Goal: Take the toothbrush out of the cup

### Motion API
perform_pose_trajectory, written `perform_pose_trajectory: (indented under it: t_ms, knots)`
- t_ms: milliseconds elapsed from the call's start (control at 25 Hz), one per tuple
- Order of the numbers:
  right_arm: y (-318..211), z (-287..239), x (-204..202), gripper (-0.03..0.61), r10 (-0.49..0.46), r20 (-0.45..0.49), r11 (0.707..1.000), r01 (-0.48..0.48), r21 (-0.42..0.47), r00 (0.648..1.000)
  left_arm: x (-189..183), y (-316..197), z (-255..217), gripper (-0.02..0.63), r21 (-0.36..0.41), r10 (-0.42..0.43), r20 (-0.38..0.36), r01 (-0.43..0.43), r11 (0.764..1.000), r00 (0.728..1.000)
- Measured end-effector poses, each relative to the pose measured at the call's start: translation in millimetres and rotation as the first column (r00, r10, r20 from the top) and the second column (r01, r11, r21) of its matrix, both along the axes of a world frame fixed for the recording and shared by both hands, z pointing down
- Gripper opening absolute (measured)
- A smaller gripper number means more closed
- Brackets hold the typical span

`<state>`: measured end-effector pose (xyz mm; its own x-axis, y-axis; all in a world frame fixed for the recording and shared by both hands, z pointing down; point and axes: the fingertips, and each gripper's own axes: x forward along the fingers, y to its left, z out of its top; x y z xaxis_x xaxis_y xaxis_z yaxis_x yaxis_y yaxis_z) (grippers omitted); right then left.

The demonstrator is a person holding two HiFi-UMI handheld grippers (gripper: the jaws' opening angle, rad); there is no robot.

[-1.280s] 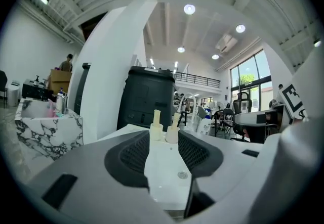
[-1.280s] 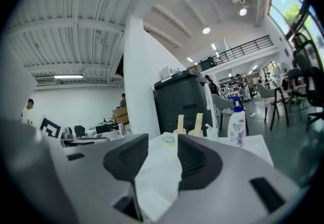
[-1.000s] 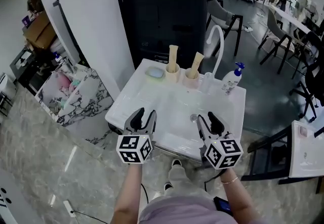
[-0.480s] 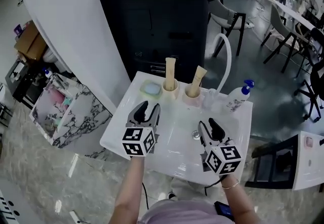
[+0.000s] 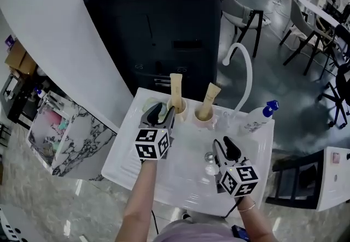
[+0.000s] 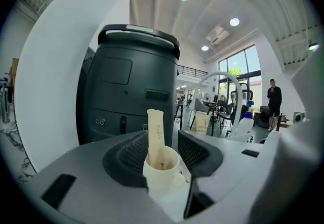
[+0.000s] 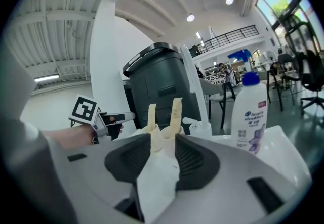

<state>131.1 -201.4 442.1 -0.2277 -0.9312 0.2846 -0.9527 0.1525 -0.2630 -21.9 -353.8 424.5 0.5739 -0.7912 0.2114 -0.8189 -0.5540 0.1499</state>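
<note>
Facing round cup (image 6: 161,170), ribbed left claw (image 6: 166,142)

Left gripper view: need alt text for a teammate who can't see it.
The left gripper's open jaws frame a cream cup on a white counter, with a wrapped toothbrush standing upright in it. A large dark machine stands behind.

left tongs (image 5: 162,110) and right tongs (image 5: 223,143): grey, black ribbed pads (image 6: 134,154), marker cubes (image 5: 152,144).

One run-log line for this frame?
left claw: open, facing left cup, no grip | toothbrush: in cup | right claw: open, just been closing, nothing between, over sink
</note>
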Motion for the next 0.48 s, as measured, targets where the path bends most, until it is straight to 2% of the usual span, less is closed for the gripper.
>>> perform_pose_trajectory:
  t_ms: [280, 480]
  knots:
    - [-13.6, 13.9, 4.5, 0.14, 0.012, 0.02, 0.999, -0.011, -0.031, 1.0, 15.5, -42.2, 21.0, 0.207, -0.028, 0.016, 0.034, -0.015, 0.999, 0.999]
    - [-16.4, 20.5, 5.9, 0.134, 0.018, 0.032, 0.999, -0.016, -0.05, 0.999, 23.8, -66.4, 28.5, 0.21, -0.048, 0.024, 0.056, -0.021, 0.999, 0.998]
